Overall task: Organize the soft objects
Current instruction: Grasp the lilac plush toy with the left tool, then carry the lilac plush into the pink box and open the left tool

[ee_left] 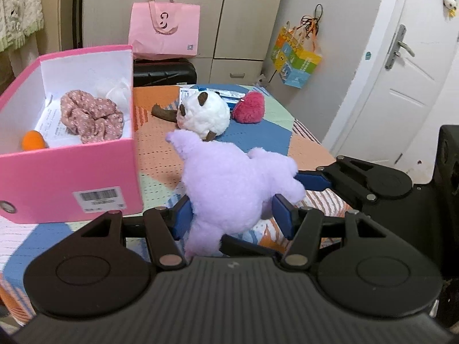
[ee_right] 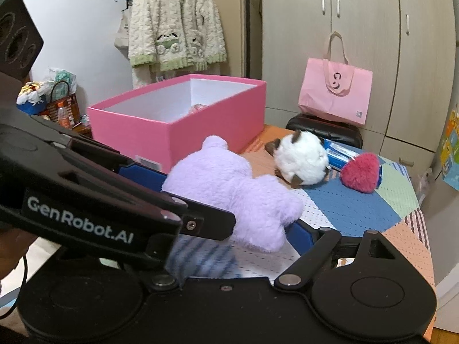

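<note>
- Purple plush gripped by left gripper, blue pads pressed into its lower body; lifted clear of table, just right of pink box.
- Right gripper spread wide around same plush; one pad touching its flank, far pad hidden behind left gripper, so grip cannot be told.
- Already in box: floral cloth, orange ball, something white at back.
- Still out, beyond box's right wall: white plush, red plush.
- Judged roughly halfway done.
- Box open-topped, near wall tall; needs carrying over rim.
- Open room above box; table edge close behind red plush.
</note>
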The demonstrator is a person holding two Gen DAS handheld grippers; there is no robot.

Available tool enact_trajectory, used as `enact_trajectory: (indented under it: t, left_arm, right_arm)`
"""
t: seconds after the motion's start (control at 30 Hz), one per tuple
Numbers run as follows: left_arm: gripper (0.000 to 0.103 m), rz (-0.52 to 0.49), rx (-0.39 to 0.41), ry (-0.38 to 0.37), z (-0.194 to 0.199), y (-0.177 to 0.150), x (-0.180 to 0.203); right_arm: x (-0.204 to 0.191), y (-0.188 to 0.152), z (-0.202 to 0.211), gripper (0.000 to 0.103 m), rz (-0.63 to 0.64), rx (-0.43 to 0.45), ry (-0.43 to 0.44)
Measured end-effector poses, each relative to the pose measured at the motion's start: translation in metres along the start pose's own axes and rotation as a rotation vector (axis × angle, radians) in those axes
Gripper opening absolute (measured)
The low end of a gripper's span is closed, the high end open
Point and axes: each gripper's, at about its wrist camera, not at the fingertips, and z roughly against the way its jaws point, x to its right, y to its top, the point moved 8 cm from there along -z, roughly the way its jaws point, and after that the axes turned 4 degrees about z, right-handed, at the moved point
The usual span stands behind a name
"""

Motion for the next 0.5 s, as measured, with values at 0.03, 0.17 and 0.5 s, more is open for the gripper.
enact_trajectory:
  t: [0.03,0.17,0.5]
  left_arm:
    - [0.058,-0.004,0.000,-0.001,0.006,0.001,-0.001]
    - [0.058,-0.025,0.019,-0.005,0.031,0.007,-0.007]
    - [0.058,-0.026,0.139,0.040,0.084,0.043,-0.038]
  right_arm:
    - [-0.005,0.002,0.002,0.088,0.006,0.002,0.004]
    - [-0.021,0.018,0.014,0.087,0.038,0.033,0.017]
    - [-0.051,0.083,0.016,0.088,0.146,0.115,0.057]
